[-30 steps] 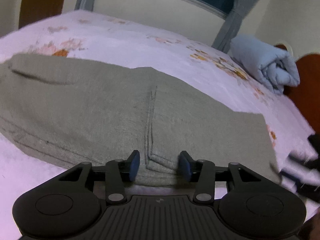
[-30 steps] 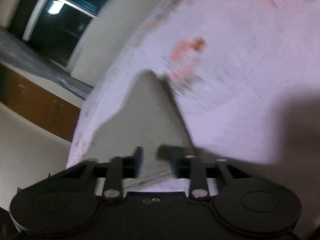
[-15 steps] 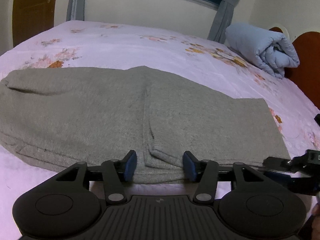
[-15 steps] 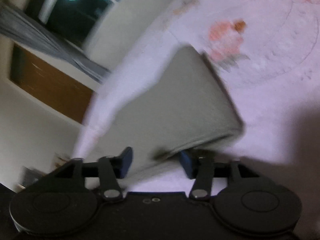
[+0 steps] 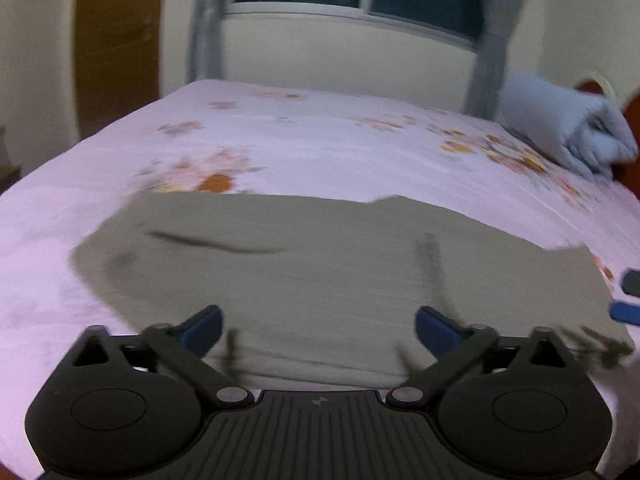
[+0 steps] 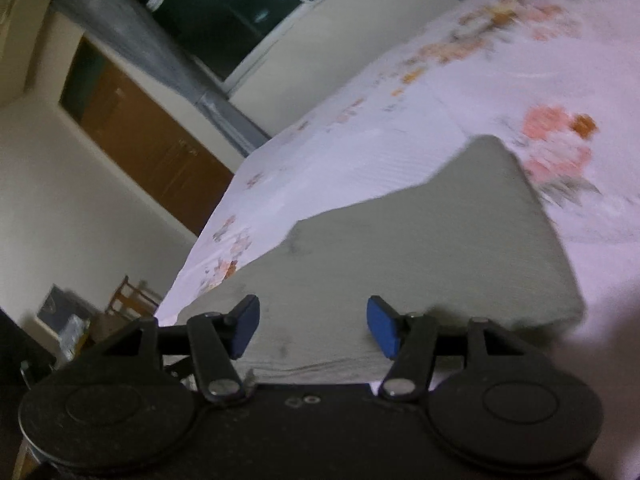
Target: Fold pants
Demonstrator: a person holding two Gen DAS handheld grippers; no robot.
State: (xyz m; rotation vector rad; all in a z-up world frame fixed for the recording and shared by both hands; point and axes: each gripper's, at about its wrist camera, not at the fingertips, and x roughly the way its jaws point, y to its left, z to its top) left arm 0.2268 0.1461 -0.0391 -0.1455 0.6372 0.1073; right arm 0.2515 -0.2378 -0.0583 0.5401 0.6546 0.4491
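pants: folded on bed, long axis crosswise, just ahead of both
left hand-held gripper: just opened wide, empty
right hand-held gripper: just opened, empty

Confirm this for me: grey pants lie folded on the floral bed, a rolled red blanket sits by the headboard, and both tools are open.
One thing is wrong: the blanket is light blue, not red, as the left wrist view shows. The rest holds: the pants lie folded on the bed, and the left tool and right tool are open, their jaws having just spread.
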